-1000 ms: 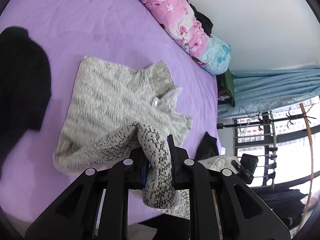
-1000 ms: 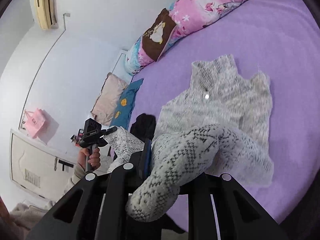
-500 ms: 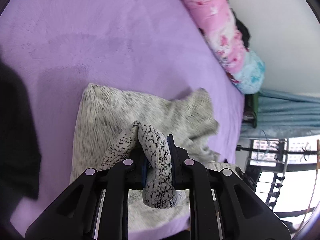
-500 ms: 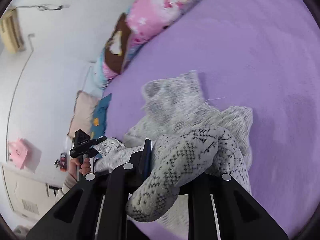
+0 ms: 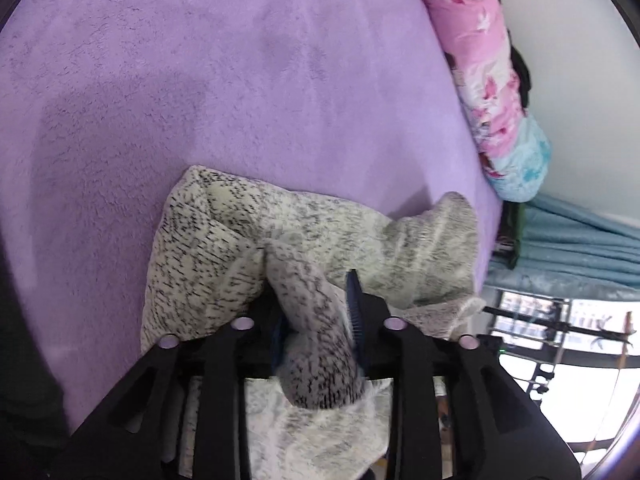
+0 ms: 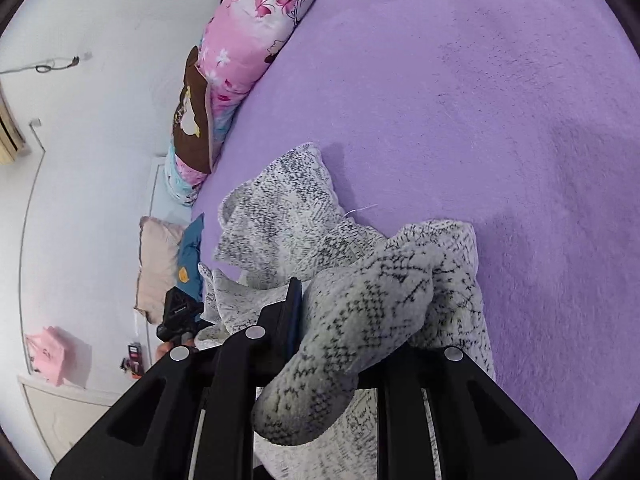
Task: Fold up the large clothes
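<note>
Lying crumpled near the bed's point(image 5: 240, 80) front edge, the grey knit sweater point(image 5: 320, 232) rested on purple bedding, no writing legible anywhere. The left gripper point(image 5: 316, 316) had its fingers point(image 5: 354, 300) opening, a fold of sweater between them. The right gripper point(image 6: 352, 320) kept its fingers point(image 6: 294, 304) narrowly clamped on another thick fold. A pink floral quilt point(image 6: 256, 28) lay along the far edge.

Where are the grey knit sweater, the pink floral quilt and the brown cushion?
grey knit sweater point(image 5: 224, 256): left wrist view, folded body panel.
pink floral quilt point(image 5: 476, 36): left wrist view, the roll's pink middle.
brown cushion point(image 6: 192, 120): right wrist view, its printed face.
</note>
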The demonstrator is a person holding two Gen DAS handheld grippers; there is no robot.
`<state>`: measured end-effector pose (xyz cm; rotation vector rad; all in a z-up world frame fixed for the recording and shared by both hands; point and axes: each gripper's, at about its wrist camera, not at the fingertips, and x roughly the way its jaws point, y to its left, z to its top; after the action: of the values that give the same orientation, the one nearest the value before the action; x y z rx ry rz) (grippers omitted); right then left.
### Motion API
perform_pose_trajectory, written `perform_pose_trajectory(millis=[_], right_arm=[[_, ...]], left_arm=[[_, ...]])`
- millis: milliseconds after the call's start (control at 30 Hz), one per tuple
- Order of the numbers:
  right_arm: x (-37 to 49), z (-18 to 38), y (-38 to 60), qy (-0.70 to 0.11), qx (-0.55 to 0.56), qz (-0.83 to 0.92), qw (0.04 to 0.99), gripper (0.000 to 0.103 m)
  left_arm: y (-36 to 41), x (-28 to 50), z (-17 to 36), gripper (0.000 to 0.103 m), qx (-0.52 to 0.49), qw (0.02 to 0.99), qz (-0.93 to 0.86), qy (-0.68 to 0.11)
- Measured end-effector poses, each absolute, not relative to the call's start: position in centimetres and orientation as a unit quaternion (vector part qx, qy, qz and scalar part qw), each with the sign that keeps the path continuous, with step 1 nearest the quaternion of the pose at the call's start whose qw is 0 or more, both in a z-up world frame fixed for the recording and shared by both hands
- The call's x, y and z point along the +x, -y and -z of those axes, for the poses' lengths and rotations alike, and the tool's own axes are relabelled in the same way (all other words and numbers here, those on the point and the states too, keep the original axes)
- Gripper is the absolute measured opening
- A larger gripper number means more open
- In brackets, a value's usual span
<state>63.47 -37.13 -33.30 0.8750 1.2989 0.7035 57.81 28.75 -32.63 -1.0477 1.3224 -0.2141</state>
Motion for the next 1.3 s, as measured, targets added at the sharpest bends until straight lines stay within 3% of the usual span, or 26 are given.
perform_pose_trajectory(millis=[33, 67, 100, 167, 200, 300, 1033, 1300], right_arm=[[63.3, 32.9, 37.0, -0.574, 0.382, -0.311, 0.655, 0.019], [63.0, 32.5, 37.1, -0.576, 0.377, -0.311, 0.656, 0.020], [62.8, 32.0, 37.1, -0.578, 0.372, -0.308, 0.658, 0.024], [62.3, 30.9, 37.1, -0.579, 0.378, -0.308, 0.654, 0.067], [62.0, 30.0, 37.2, -0.572, 0.380, -0.305, 0.660, 0.097], [61.2, 26.5, 38.4, -0.528, 0.376, -0.300, 0.701, 0.096], [48.3, 13.6, 36.4, -0.493, 0.277, -0.372, 0.736, 0.096], [42.8, 10.6, 34.3, -0.481, 0.203, -0.389, 0.759, 0.096]], left_arm=[[-28.7, 57.6, 31.8, 0.058, -0.454, 0.669, 0.094, -0.581], [-28.5, 57.5, 30.1, 0.084, -0.424, 0.693, 0.084, -0.577], [-28.1, 57.5, 28.7, 0.098, -0.403, 0.712, 0.078, -0.570], [-27.5, 57.3, 25.6, 0.097, -0.365, 0.747, 0.076, -0.551], [-27.3, 57.1, 24.0, 0.097, -0.351, 0.762, 0.080, -0.538], [-27.0, 56.1, 20.8, 0.097, -0.337, 0.779, 0.075, -0.523], [-19.6, 39.9, 7.4, 0.097, -0.278, 0.855, 0.027, -0.437], [-18.1, 34.6, 10.3, 0.097, -0.288, 0.847, -0.012, -0.448]])
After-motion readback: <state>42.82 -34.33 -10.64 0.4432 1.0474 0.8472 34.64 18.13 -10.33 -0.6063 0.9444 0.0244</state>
